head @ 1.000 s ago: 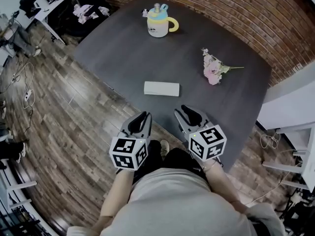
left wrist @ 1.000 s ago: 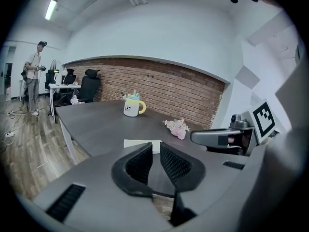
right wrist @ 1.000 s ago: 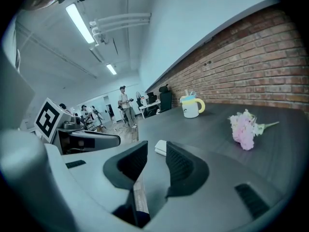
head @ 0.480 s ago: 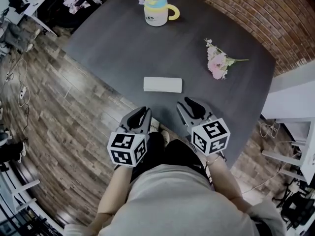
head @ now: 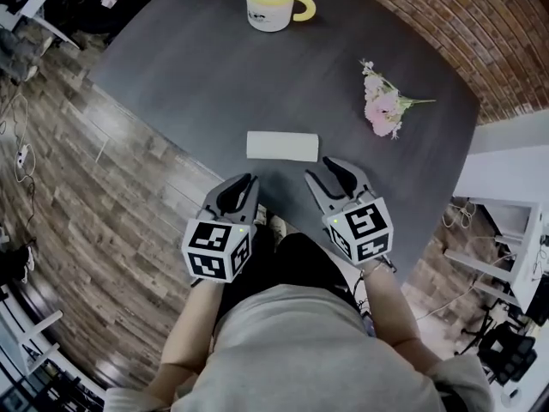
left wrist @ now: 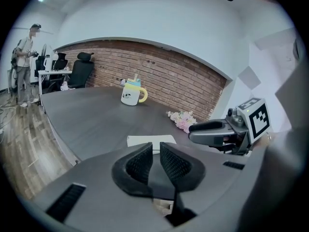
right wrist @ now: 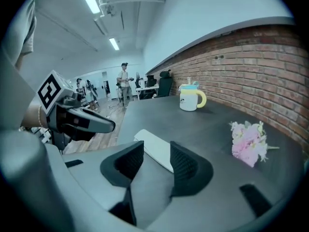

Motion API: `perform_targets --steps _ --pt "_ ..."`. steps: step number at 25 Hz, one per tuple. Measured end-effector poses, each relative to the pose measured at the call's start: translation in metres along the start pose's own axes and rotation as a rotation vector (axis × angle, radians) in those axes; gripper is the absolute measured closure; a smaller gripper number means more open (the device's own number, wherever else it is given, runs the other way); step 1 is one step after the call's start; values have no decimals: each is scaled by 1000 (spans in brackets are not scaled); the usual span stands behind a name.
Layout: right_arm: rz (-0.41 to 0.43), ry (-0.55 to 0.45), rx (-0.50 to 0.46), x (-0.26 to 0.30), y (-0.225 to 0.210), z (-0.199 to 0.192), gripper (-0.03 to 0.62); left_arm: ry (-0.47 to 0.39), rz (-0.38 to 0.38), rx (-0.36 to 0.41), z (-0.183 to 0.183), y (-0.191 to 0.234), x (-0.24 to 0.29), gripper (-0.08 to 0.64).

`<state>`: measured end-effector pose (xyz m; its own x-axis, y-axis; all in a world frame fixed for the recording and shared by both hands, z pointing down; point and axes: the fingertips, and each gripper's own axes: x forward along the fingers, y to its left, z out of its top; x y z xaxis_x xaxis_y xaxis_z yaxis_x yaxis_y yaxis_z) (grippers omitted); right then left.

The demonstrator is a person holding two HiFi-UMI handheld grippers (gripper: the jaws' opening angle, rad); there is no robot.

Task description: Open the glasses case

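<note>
The white glasses case (head: 282, 146) lies closed on the dark desk (head: 197, 75), just ahead of both grippers and touching neither, the left gripper's (head: 244, 183) jaws barely apart and empty, the right gripper's (head: 328, 172) jaws opening with nothing between them.

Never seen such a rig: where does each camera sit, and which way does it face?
Head view: on the head, looking down at table, glasses case; shows forearms, left gripper, right gripper.
Left gripper view: along its jaws, toward brick wall.
Right gripper view: along its opening, empty jaws, toward glasses case.
Shared: glasses case, mug.
</note>
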<state>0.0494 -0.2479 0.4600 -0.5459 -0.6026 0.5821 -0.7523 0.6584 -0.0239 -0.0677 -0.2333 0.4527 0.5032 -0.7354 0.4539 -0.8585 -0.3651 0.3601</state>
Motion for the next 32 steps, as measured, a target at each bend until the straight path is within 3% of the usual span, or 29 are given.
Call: perform_targets --steps 7,19,32 --pt "-10 70 -99 25 -8 -18 368 53 -16 -7 -15 11 11 500" --pt "-6 200 -395 64 -23 -39 252 114 -70 -35 -30 18 42 500" --pt "5 226 -412 73 -29 -45 290 116 -83 -121 -28 22 56 502"
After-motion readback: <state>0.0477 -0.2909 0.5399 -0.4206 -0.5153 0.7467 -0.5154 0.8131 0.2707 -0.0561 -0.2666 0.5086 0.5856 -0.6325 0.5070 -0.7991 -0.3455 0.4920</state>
